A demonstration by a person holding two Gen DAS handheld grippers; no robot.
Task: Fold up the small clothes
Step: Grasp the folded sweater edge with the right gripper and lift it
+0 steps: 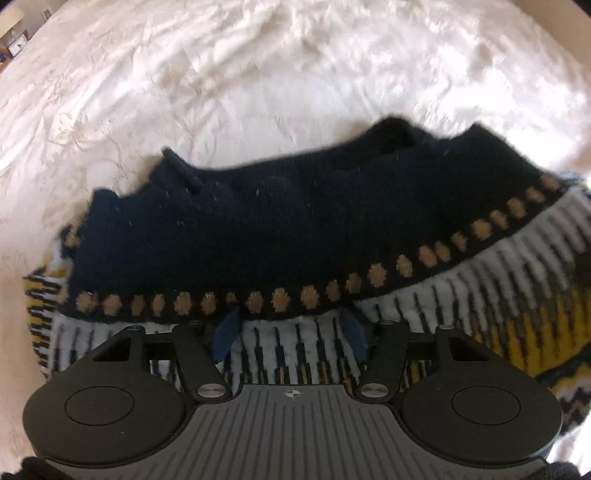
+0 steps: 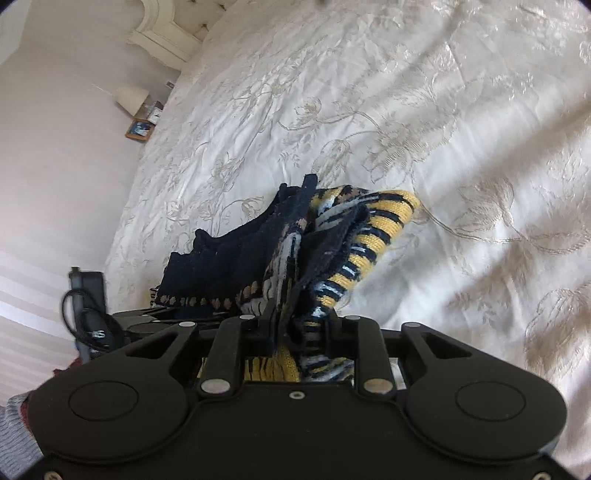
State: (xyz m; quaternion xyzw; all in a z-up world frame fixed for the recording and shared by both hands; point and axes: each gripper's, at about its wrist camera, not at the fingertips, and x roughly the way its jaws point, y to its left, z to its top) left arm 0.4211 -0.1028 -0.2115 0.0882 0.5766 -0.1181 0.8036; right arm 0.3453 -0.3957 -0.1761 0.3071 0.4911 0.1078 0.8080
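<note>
A knitted sweater (image 1: 280, 229) lies on the bed. It is navy with a row of tan dots, above white, black and yellow stripes. My left gripper (image 1: 291, 328) points steeply down onto it, jaws apart. Its blue fingertips (image 1: 226, 332) disappear under the edge of the dotted navy band, and striped knit lies flat between them. In the right wrist view the sweater (image 2: 236, 266) rises in a bunch. My right gripper (image 2: 301, 325) is shut on a gathered yellow-and-black striped part (image 2: 373, 236), held a little above the bedspread. The right fingertips are buried in the fabric.
A white bedspread (image 2: 424, 122) with pale floral embroidery stretches all around the sweater. The bed's edge and a wall are on the left, with a lamp (image 2: 130, 96), a picture frame (image 2: 139, 129) and a cream headboard (image 2: 166, 33). A black box with a cable (image 2: 86, 295) is beside my right gripper.
</note>
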